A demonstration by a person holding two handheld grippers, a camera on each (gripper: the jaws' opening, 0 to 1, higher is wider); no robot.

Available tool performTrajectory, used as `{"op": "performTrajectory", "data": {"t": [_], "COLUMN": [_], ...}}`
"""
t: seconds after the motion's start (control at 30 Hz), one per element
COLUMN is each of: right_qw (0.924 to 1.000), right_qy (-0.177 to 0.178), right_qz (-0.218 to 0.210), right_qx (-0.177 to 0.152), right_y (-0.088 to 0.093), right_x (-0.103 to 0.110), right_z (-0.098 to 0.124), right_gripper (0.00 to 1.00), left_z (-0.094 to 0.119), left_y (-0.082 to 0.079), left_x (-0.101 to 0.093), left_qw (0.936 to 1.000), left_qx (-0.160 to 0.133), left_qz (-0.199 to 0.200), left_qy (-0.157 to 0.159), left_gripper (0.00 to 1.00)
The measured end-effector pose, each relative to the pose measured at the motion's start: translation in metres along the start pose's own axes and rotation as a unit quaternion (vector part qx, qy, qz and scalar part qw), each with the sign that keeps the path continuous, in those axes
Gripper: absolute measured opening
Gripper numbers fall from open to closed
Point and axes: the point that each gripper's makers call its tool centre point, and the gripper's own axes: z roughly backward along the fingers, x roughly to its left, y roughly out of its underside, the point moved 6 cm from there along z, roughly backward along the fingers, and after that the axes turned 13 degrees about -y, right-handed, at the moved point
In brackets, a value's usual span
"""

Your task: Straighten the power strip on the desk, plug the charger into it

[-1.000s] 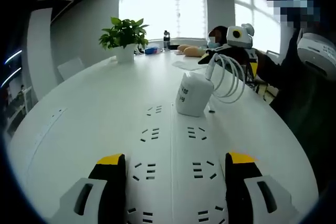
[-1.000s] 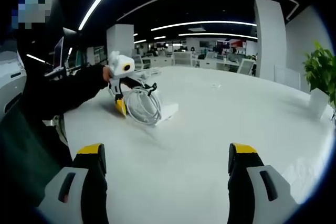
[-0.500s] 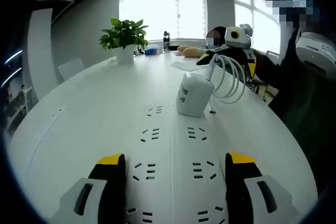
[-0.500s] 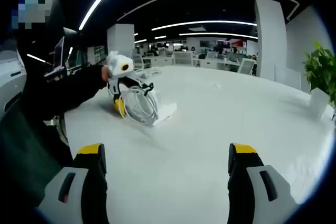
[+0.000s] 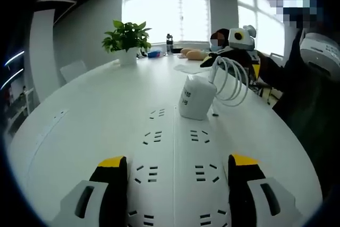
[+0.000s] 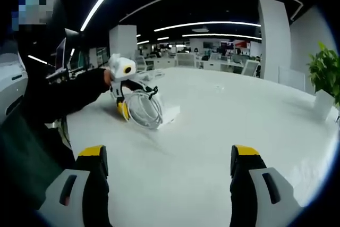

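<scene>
A white power strip (image 5: pixel 175 152) with several rows of sockets lies flat on the white desk (image 5: pixel 95 104), running away between the jaws of my left gripper (image 5: pixel 178 171), which is open. A white charger block (image 5: pixel 195 96) stands upright on the strip's far part, its white cable (image 5: pixel 231 81) coiled beside it. I cannot tell whether its pins are seated. My right gripper (image 6: pixel 169 166) is open over bare desk (image 6: pixel 212 142). Ahead of it in the right gripper view I see the left gripper (image 6: pixel 123 109), the coiled cable (image 6: pixel 144 109) and the strip's end (image 6: pixel 170 113).
A potted plant (image 5: pixel 126 38), a bottle (image 5: pixel 169 40) and a seated person (image 5: pixel 219 36) are at the desk's far end. The right gripper (image 5: pixel 254 66) is beyond the charger. A dark sleeve (image 6: pixel 64 97) reaches in from the left. Another plant (image 6: pixel 324 73) stands at the right.
</scene>
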Motion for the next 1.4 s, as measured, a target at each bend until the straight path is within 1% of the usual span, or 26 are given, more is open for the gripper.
{"op": "performTrajectory", "data": {"t": [0.13,0.2,0.23,0.3,0.4,0.5,0.57,0.6,0.73,0.83,0.9,0.97,1.07,1.23,1.4], "right_qw": [1.0000,1.0000,1.0000,1.0000,1.0000,1.0000,1.0000,1.0000,1.0000,1.0000,1.0000,1.0000,1.0000,1.0000,1.0000], "right_qy": [0.002,0.003,0.003,0.003,0.001,0.000,0.000,0.000,-0.001,-0.001,-0.002,-0.002,-0.003,-0.006,-0.008], "right_qz": [0.002,0.001,0.001,0.002,0.001,0.001,0.002,0.002,0.002,0.003,0.002,0.003,0.002,0.003,0.003], "right_qx": [0.002,0.002,0.003,0.004,0.005,0.004,0.004,0.004,0.003,0.003,0.003,0.002,0.002,0.002,0.000], "right_y": [0.000,0.001,0.001,0.002,0.002,0.002,0.001,0.001,0.001,0.001,0.001,0.001,0.001,0.000,0.000], "right_x": [-0.001,-0.002,-0.002,-0.003,-0.003,-0.003,-0.003,-0.003,-0.003,-0.003,-0.003,-0.003,-0.003,-0.002,-0.001], "right_z": [-0.001,-0.001,-0.001,-0.001,-0.003,-0.003,-0.003,-0.003,-0.003,-0.003,-0.003,-0.003,-0.004,-0.006,-0.008], "right_gripper": [0.95,0.95,0.95,0.95,0.95,0.95,0.95,0.95,0.95,0.95,0.95,0.95,0.95,0.95,0.95], "left_z": [0.000,0.000,0.000,-0.001,-0.003,-0.006,-0.008,-0.007,-0.008,-0.009,-0.008,-0.005,0.001,0.010,0.019], "left_y": [0.001,0.004,0.009,0.013,0.018,0.020,0.020,0.019,0.015,0.013,0.009,0.004,-0.001,-0.008,-0.010], "left_x": [0.000,-0.001,-0.002,0.000,0.001,0.001,0.001,0.000,0.001,0.003,0.005,0.005,0.004,0.002,-0.005], "left_qw": [1.0000,0.9999,0.9998,0.9998,0.9995,0.9994,0.9995,0.9995,0.9996,0.9994,0.9992,0.9987,0.9984,0.9975,0.9967], "left_qx": [0.004,0.007,0.008,0.004,0.004,0.001,0.001,0.001,-0.001,-0.001,-0.009,-0.022,-0.030,-0.034,-0.041], "left_qz": [0.006,0.007,0.010,0.011,0.022,0.024,0.019,0.016,0.000,0.000,0.009,0.018,0.020,0.016,0.013], "left_qy": [-0.006,-0.013,-0.017,-0.019,-0.021,-0.024,-0.026,-0.027,-0.030,-0.034,-0.037,-0.042,-0.043,-0.060,-0.069], "left_gripper": [0.80,0.85,0.86,0.88,0.91,0.93,0.98,0.99,0.99,0.99,0.99,0.99,0.99,0.99,0.99]}}
